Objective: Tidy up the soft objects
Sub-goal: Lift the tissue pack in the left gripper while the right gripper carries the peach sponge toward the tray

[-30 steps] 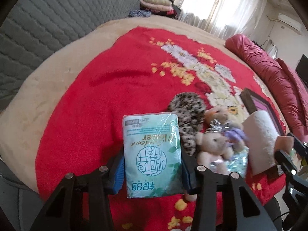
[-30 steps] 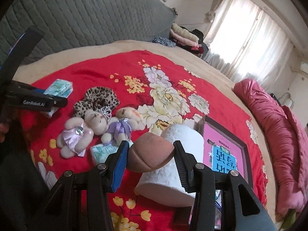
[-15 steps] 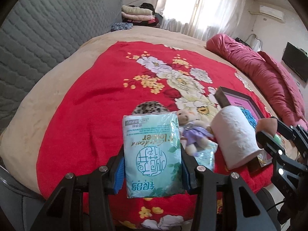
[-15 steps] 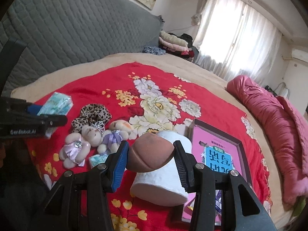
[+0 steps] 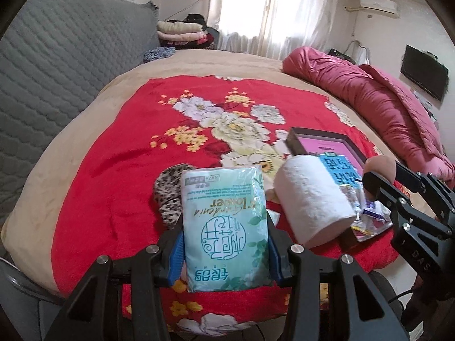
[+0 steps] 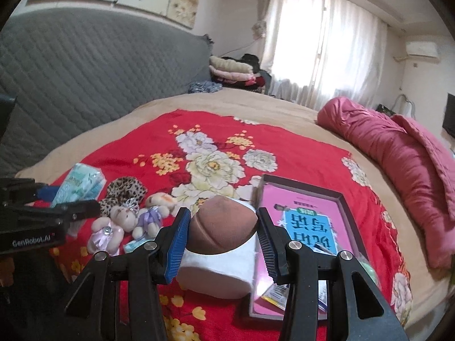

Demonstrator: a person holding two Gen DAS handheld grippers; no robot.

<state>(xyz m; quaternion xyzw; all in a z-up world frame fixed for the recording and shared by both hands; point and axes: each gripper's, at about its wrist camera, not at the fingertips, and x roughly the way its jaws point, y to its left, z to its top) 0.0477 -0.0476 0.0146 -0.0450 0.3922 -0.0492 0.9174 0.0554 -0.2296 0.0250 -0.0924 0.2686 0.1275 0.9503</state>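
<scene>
A: Left cam? Left gripper (image 5: 226, 244) clamped on tissue pack (image 5: 224, 227), held above red blanket (image 5: 113, 170), w/ paper roll (image 5: 312, 199) beside

B: Right cam: right gripper (image 6: 223, 234) squeezing brown sponge (image 6: 221, 227), over same roll, teddies (image 6: 125, 224) at left

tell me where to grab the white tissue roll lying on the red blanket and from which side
Grip the tissue roll across the middle of its curved body, coming down from above. It lies on its side, so both curved flanks are exposed, while the tray sits close by its far end. It is soft, so squeeze lightly.
</scene>
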